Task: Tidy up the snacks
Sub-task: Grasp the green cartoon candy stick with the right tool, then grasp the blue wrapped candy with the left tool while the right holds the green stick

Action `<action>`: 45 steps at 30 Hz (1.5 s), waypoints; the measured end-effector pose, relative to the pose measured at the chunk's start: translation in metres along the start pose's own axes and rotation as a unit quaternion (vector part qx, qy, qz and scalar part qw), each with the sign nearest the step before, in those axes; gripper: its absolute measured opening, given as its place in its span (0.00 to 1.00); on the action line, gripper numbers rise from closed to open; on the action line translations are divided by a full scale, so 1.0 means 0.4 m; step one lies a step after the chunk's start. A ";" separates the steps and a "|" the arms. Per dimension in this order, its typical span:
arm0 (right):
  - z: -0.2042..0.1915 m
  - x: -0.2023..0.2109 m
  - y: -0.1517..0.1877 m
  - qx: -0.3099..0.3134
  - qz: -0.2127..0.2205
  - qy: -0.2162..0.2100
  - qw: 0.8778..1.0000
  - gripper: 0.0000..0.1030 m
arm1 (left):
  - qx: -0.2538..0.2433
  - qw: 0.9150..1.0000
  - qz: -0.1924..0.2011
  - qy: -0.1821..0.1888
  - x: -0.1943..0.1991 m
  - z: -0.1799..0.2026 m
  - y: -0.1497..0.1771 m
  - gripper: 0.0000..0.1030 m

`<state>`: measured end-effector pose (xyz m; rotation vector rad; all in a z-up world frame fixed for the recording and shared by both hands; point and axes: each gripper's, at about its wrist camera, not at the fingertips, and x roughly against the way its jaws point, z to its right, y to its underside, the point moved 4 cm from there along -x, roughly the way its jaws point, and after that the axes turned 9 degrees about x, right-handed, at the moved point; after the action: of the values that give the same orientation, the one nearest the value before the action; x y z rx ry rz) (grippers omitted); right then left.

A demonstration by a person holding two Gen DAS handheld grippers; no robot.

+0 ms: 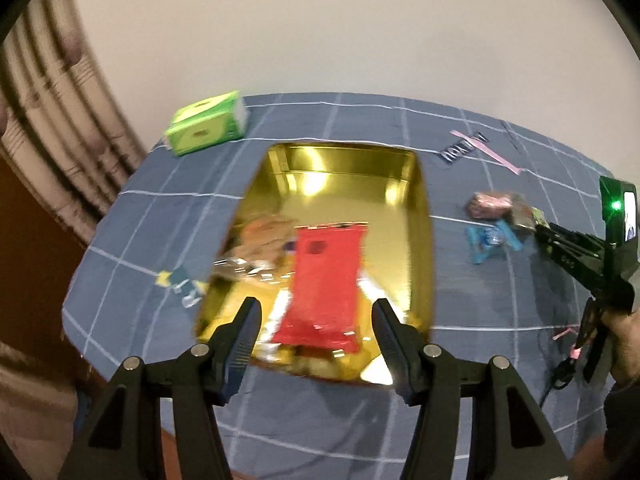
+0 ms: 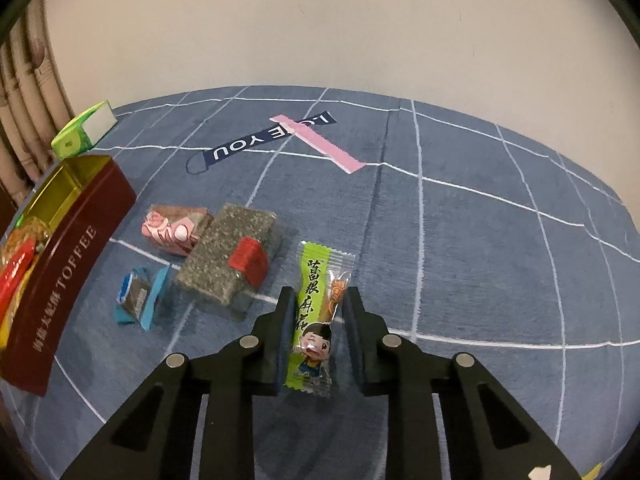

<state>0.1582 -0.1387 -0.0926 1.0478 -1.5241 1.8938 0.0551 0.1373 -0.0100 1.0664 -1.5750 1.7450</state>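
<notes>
A surface (image 2: 460,240) covered in blue cloth with a white grid of lines fills both views, set against a plain pale wall.

The largest item on it is an open rectangular tin (image 1: 420,216), gold inside, dark red outside with the word TOFFEE on its side. Inside the tin lies a red snack packet (image 1: 324,280), with other wrapped snacks beneath and beside it, blurred.

At the far left corner of the surface sits a green tissue pack (image 1: 206,124).

To the right of the tin, loose snacks lie near one another: a clear-wrapped dark seeded bar with a red label (image 2: 228,256), just beside a pink-patterned wrapped sweet (image 2: 172,232), and nearer the camera a small sweet in a blue wrapper (image 2: 138,296).

Farther back lie a dark blue strap printed with white letters (image 2: 256,144) and a pink strip (image 2: 320,144) crossing its end.

The left hand-held gripper (image 1: 316,320) hovers over the near end of the tin, jaws apart, nothing between them.

The right hand-held gripper (image 2: 318,320) points down at the surface to the right of the loose snacks. Its jaws are drawn in close on either side of a long green snack packet with Chinese characters and a cartoon child (image 2: 314,312); the left pad touches the packet, while a narrow gap shows at the right pad.
</notes>
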 end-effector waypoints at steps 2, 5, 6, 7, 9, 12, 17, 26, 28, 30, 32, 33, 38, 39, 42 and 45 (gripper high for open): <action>0.011 0.006 0.011 0.001 0.003 0.004 1.000 0.21 | -0.008 1.000 -0.008 0.013 -0.008 0.037 0.000 0.57; 0.044 0.021 0.036 -0.008 0.005 0.007 1.000 0.21 | -0.015 0.999 -0.023 0.046 -0.018 0.098 -0.002 0.57; 0.054 0.025 0.042 -0.009 0.007 0.009 1.000 0.21 | -0.018 0.998 -0.026 0.053 -0.021 0.113 -0.002 0.57; 0.068 0.030 0.051 -0.011 0.007 0.014 1.000 0.21 | -0.022 0.997 -0.030 0.061 -0.027 0.135 -0.005 0.57; 0.092 0.036 0.064 -0.017 0.008 0.018 1.000 0.21 | -0.027 0.997 -0.033 0.068 -0.040 0.172 -0.011 0.57; 0.125 0.045 0.080 -0.025 0.009 0.026 0.999 0.21 | -0.026 0.996 -0.038 0.080 -0.062 0.208 -0.019 0.57; 0.159 0.052 0.096 -0.025 0.009 0.046 0.999 0.21 | -0.017 0.994 -0.051 0.090 -0.110 0.258 -0.034 0.57; 0.194 0.047 0.099 -0.048 0.005 0.061 0.997 0.21 | -0.014 0.992 -0.070 0.100 -0.156 0.306 -0.055 0.57; 0.195 0.046 0.099 -0.048 0.005 0.060 0.997 0.21 | -0.010 0.991 -0.077 0.109 -0.163 0.319 -0.062 0.57; 0.192 0.047 0.097 -0.049 0.006 0.059 0.997 0.21 | -0.007 0.990 -0.085 0.116 -0.171 0.331 -0.069 0.64; 0.192 0.047 0.099 -0.049 0.006 0.058 0.997 0.21 | -0.008 0.989 -0.089 0.122 -0.178 0.343 -0.078 0.65; 0.193 0.047 0.099 -0.049 0.006 0.058 0.997 0.21 | -0.008 0.989 -0.088 0.121 -0.181 0.347 -0.083 0.65; 0.195 0.049 0.099 -0.050 0.006 0.057 0.997 0.22 | 0.009 0.984 -0.116 0.132 -0.211 0.362 -0.097 0.65; 0.195 0.048 0.100 -0.051 0.006 0.056 0.997 0.22 | 0.014 0.984 -0.119 0.132 -0.216 0.364 -0.101 0.65; 0.196 0.047 0.099 -0.051 0.007 0.055 0.997 0.22 | 0.020 0.983 -0.127 0.129 -0.236 0.372 -0.108 0.65; 0.195 0.047 0.099 -0.052 0.007 0.055 0.997 0.22 | 0.022 0.980 -0.146 0.136 -0.257 0.386 -0.101 0.65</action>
<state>0.1370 -0.2257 -0.0942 0.8762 -1.5522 1.8288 0.1727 0.0032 -0.0750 0.9766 -1.1555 1.6495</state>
